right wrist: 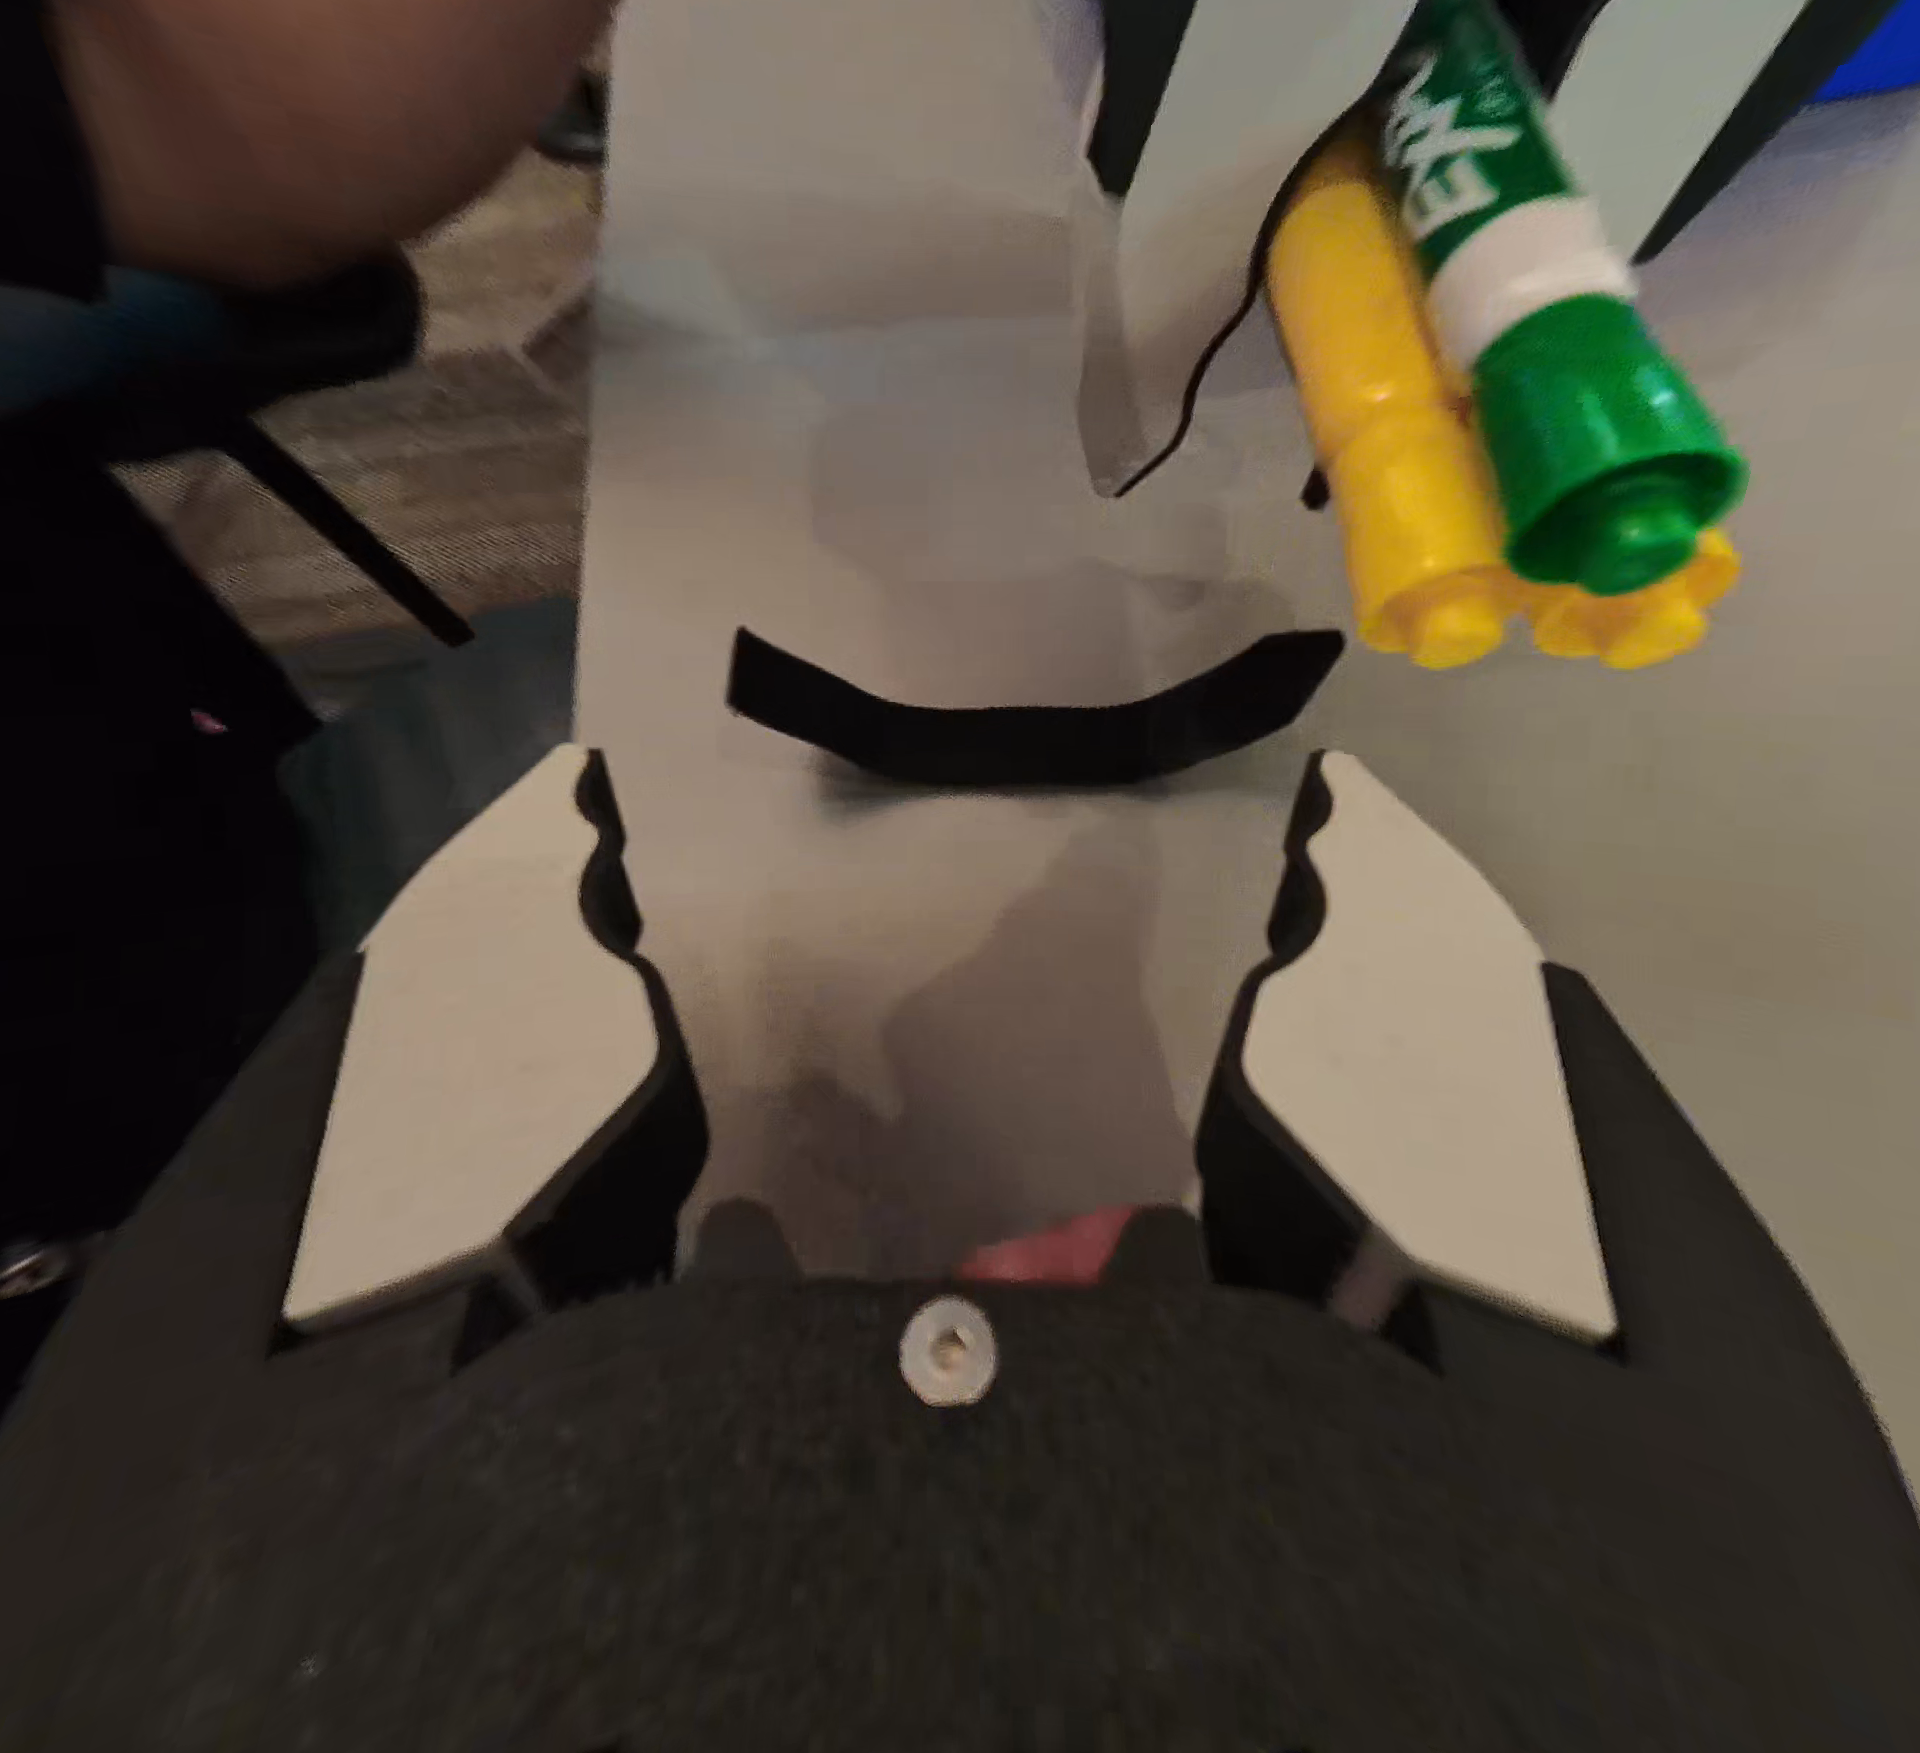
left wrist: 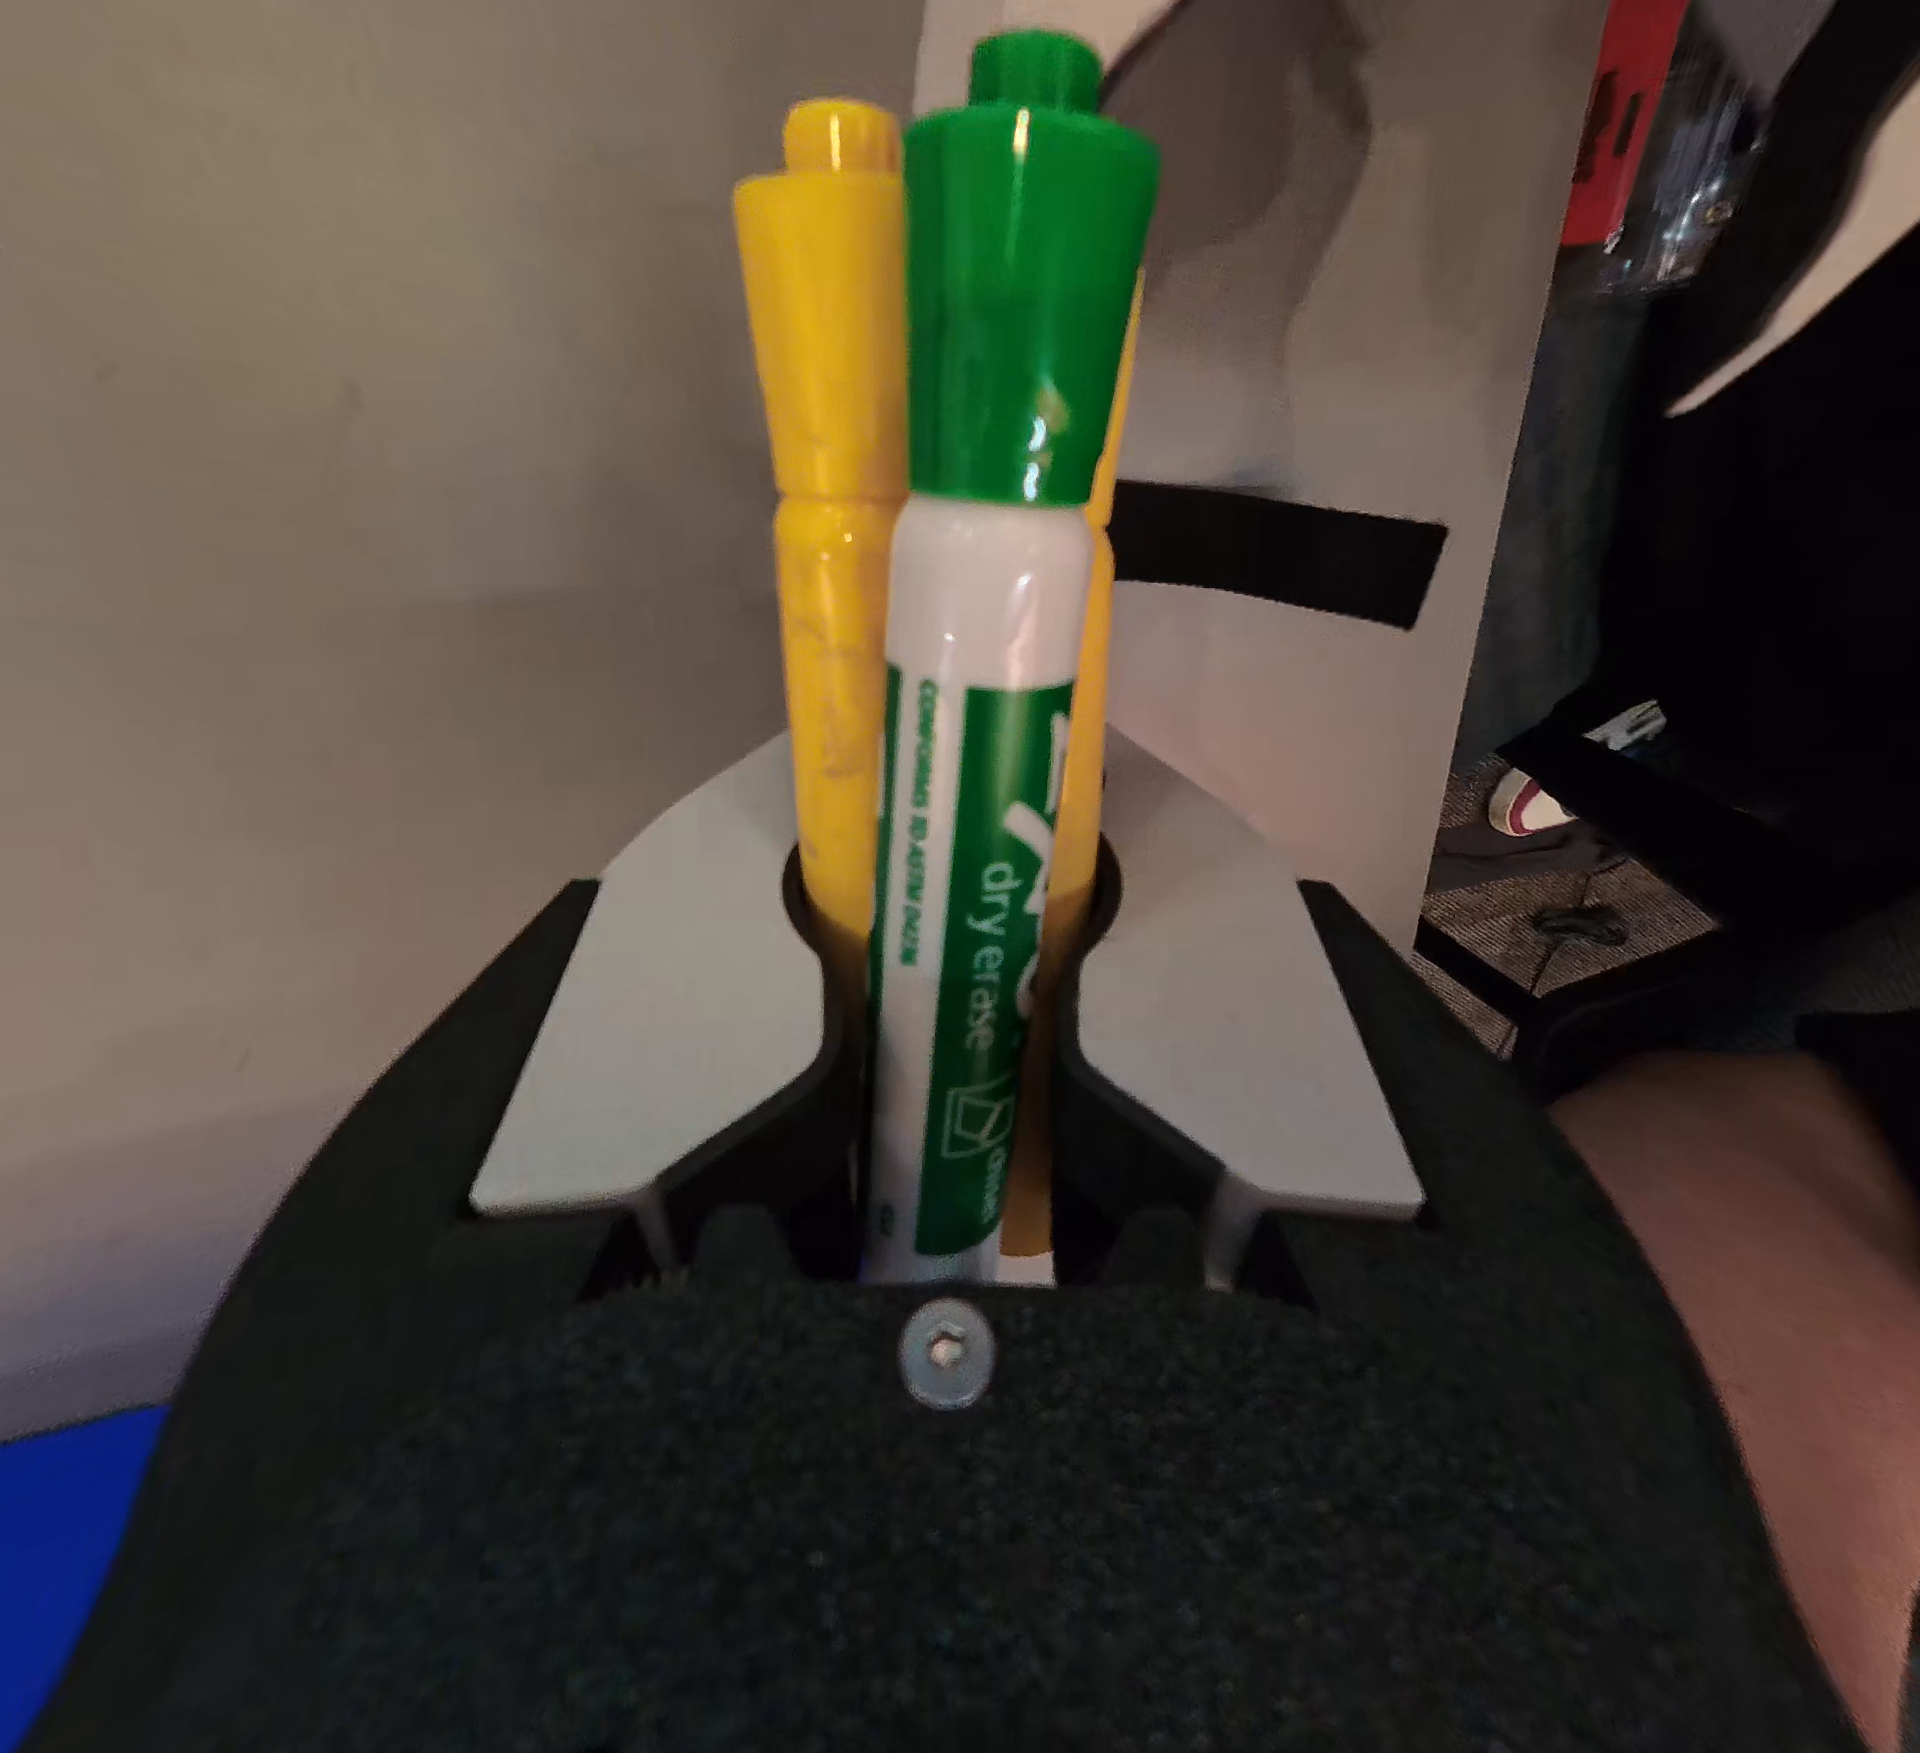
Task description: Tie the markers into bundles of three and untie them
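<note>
The left hand-held gripper (left wrist: 951,1007) is clamped on three markers: a green dry-erase marker (left wrist: 997,623) and two yellow markers (left wrist: 831,477), caps pointing away. The right hand-held gripper (right wrist: 951,872) is spread wide and empty above the white worktop (right wrist: 935,456), just before a black hook-and-loop strap (right wrist: 1029,716) lying flat near the worktop's edge.

My left gripper (left wrist: 951,882) is clamped on three markers held side by side: a green-capped marker (left wrist: 997,664) nearest, a yellow marker (left wrist: 831,498) on its left, and another yellow one (left wrist: 1103,498) mostly hidden behind. Farther off, to the right, a black strap (left wrist: 1278,560) lies on the pale table (left wrist: 312,353).
</note>
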